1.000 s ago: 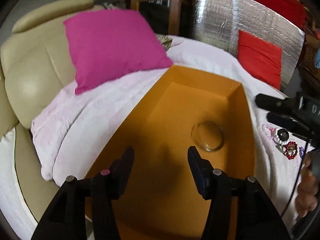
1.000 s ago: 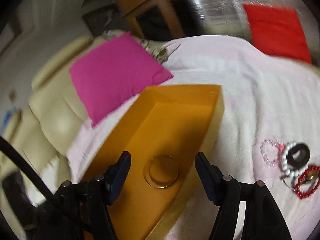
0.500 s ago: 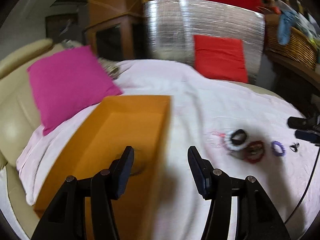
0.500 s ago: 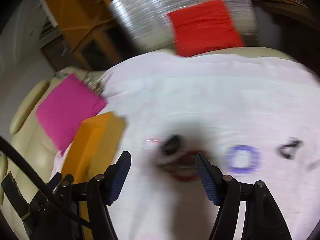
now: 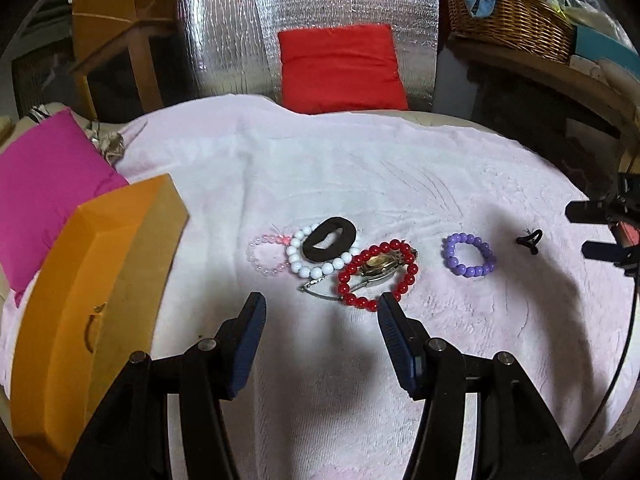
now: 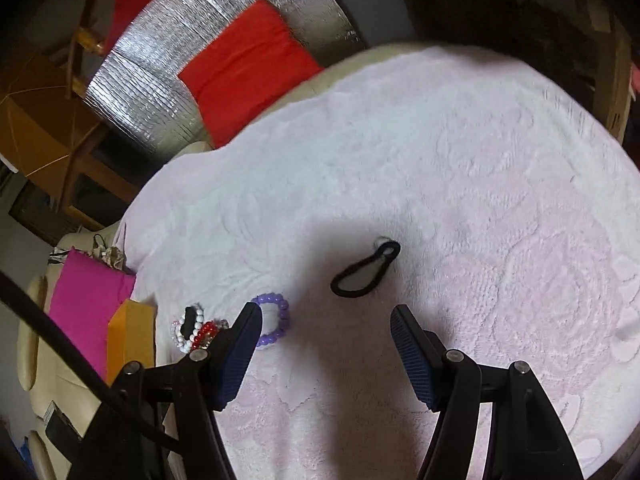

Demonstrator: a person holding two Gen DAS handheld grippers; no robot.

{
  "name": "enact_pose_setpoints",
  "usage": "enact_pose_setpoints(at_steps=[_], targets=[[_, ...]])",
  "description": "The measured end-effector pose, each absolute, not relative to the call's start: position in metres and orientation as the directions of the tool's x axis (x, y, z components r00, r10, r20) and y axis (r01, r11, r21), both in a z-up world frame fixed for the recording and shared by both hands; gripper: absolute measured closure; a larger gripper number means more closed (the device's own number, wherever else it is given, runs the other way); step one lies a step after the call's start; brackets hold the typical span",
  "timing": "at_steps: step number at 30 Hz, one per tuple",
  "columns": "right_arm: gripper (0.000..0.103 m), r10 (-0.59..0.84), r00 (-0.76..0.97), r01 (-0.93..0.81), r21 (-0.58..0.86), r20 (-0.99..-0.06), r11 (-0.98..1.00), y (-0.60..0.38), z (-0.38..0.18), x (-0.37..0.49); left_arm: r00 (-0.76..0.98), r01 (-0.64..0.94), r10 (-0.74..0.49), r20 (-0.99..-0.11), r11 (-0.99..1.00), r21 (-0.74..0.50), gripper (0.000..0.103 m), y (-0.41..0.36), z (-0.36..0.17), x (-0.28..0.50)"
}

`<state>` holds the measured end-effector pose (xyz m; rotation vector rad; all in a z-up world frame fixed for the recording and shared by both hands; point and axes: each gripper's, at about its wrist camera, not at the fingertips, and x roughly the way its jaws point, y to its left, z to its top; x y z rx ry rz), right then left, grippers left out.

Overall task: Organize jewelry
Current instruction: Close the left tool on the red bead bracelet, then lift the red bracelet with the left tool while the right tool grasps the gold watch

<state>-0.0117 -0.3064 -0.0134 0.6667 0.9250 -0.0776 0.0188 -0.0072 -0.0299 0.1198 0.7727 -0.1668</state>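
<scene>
Jewelry lies on a pale pink blanket (image 5: 360,168). In the left wrist view a red bead bracelet (image 5: 404,258) rings a gold watch (image 5: 378,266), beside a white bead bracelet (image 5: 308,266), a black scrunchie (image 5: 330,239) and a clear pink bracelet (image 5: 260,264). Further right are a purple bead bracelet (image 5: 469,255) and a thin black hair tie (image 5: 530,239). My left gripper (image 5: 320,310) hangs open just short of the red bracelet. My right gripper (image 6: 326,316) is open with nothing between its fingers, just short of the hair tie (image 6: 366,270); the purple bracelet (image 6: 276,320) lies by its left finger. The orange box (image 5: 92,280) stands at left.
A magenta cushion (image 5: 48,192) lies behind the box and a red cushion (image 5: 340,68) leans on a silver foil panel (image 5: 312,12) at the back. A wicker basket (image 5: 508,20) sits on a shelf at the upper right. The right gripper's tips (image 5: 592,232) show at that view's right edge.
Both grippers swung right, away from the orange box with the glass dish inside, out over the blanket. The jewelry pile now lies ahead of the left gripper, the hair tie ahead of the right.
</scene>
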Motion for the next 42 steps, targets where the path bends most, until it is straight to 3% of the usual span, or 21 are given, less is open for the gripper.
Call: enact_pose_setpoints(at_steps=[9,12,14,18,23,25,28,31,36,42], targets=[[0.033,0.277,0.596,0.371,0.565,-0.754,0.737,-0.326,-0.035,-0.002,0.663,0.085,-0.11,-0.741,0.994,-0.072,0.044,0.051,-0.039,0.042],[0.033,0.274,0.607,0.376,0.573,-0.746,0.728,-0.334,-0.034,-0.003,0.651,0.126,-0.177,-0.739,0.984,-0.124,0.049,0.051,-0.042,0.043],[0.033,0.273,0.611,0.38,0.577,-0.743,0.722,-0.338,-0.034,-0.003,0.642,0.183,-0.231,-0.731,0.972,-0.147,0.059,0.04,-0.041,0.043],[0.033,0.265,0.613,0.41,0.586,-0.744,0.699,-0.348,-0.037,-0.005,0.626,0.269,-0.313,-0.714,0.946,-0.179,0.059,0.01,-0.042,0.045],[0.033,0.266,0.614,0.412,0.589,-0.743,0.695,-0.351,-0.037,-0.005,0.573,0.25,-0.279,-0.771,0.955,-0.159,0.06,-0.01,-0.062,0.064],[0.033,0.265,0.615,0.409,0.588,-0.742,0.698,-0.35,-0.038,-0.004,0.557,0.242,-0.277,-0.783,0.956,-0.166,0.065,-0.014,-0.068,0.069],[0.034,0.271,0.62,0.403,0.595,-0.737,0.695,-0.351,-0.039,-0.004,0.533,0.278,-0.312,-0.786,0.942,-0.185,0.086,-0.022,-0.073,0.072],[0.037,0.282,0.616,0.395,0.599,-0.735,0.697,-0.345,-0.042,-0.001,0.533,0.299,-0.305,-0.789,0.94,-0.162,0.094,-0.032,-0.075,0.071],[0.044,0.316,0.606,0.351,0.602,-0.73,0.717,-0.326,-0.043,0.008,0.501,0.356,-0.391,-0.772,0.906,-0.228,0.094,-0.036,-0.068,0.064],[0.044,0.356,0.585,0.289,0.598,-0.728,0.748,-0.292,-0.045,0.022,0.5,0.393,-0.439,-0.746,0.883,-0.257,0.094,-0.02,-0.054,0.048]])
